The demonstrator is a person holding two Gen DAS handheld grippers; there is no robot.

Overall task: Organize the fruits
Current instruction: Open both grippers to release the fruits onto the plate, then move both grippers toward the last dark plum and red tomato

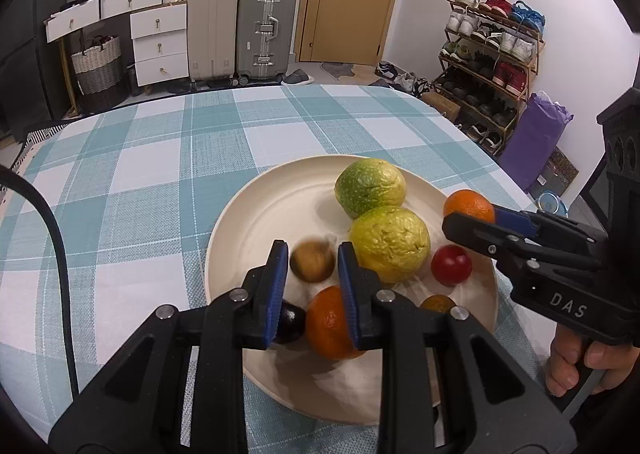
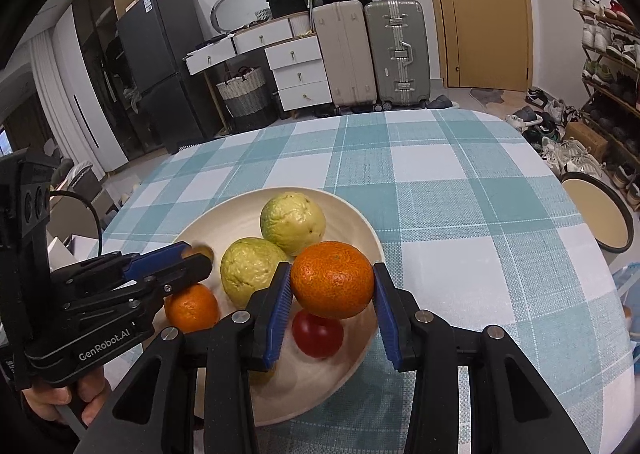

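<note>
A cream plate [image 1: 248,221] [image 2: 352,221] on the checked tablecloth holds two green-yellow guavas [image 1: 370,186] [image 1: 390,244], a red fruit [image 1: 451,265] [image 2: 318,336], an orange [image 1: 330,324] [image 2: 191,308], a dark plum [image 1: 290,322] and a small yellowish fruit [image 1: 438,302]. A blurred brown kiwi [image 1: 312,261] lies on the plate just beyond my open left gripper [image 1: 313,260]. My right gripper [image 2: 331,282] is shut on a second orange [image 2: 332,280] [image 1: 469,205] and holds it above the plate's right side.
The table [image 1: 140,181] carries a teal and white checked cloth. A round stool [image 2: 598,213] stands off its right edge. Suitcases, drawers and a shoe rack stand beyond the far edge. A black cable [image 1: 56,254] crosses the left side.
</note>
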